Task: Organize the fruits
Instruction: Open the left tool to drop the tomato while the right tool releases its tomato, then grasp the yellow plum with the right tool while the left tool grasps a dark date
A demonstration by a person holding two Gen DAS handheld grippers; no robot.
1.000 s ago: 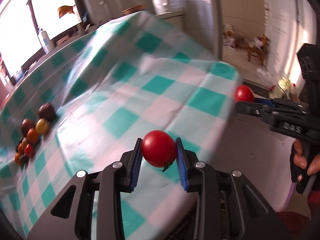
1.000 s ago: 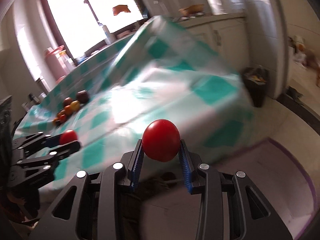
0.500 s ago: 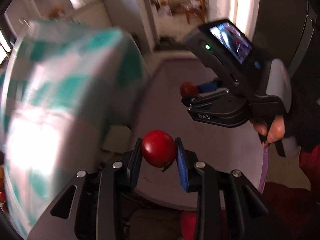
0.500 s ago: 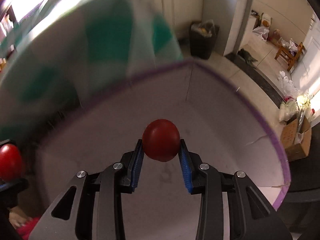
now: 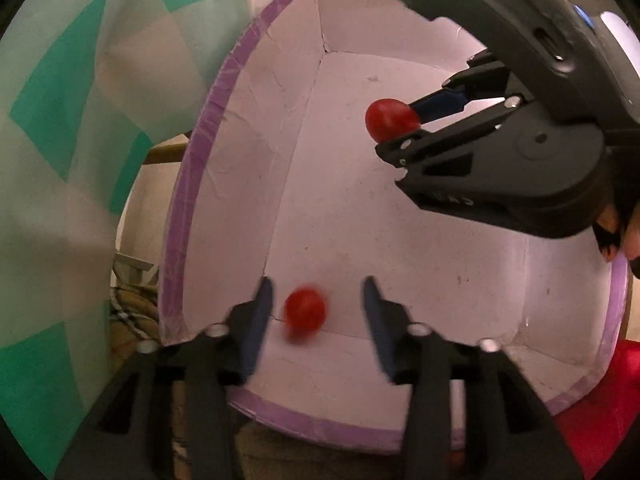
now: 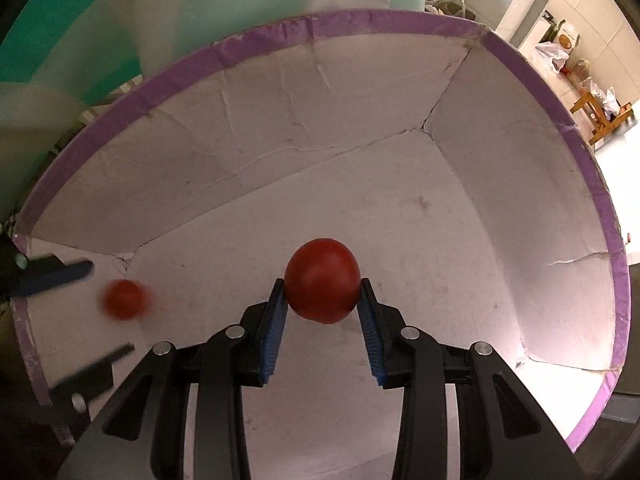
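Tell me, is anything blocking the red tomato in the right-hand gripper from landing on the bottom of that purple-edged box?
Nothing visible: below the tomato the box floor is bare. The other tomato, blurred, sits well aside.

The white cardboard box (image 6: 280, 152) has matt, creased inner walls with scuff marks; glossy purple tape binds its rim. The round red tomato (image 6: 322, 280) has smooth, slightly glossy skin. The black plastic right hand-held gripper (image 6: 322, 304) is matt, with ribbed blue pads (image 6: 274, 320) and bright metal screws. The teal-and-white checked cloth (image 5: 60, 128) looks smooth with a faint sheen.
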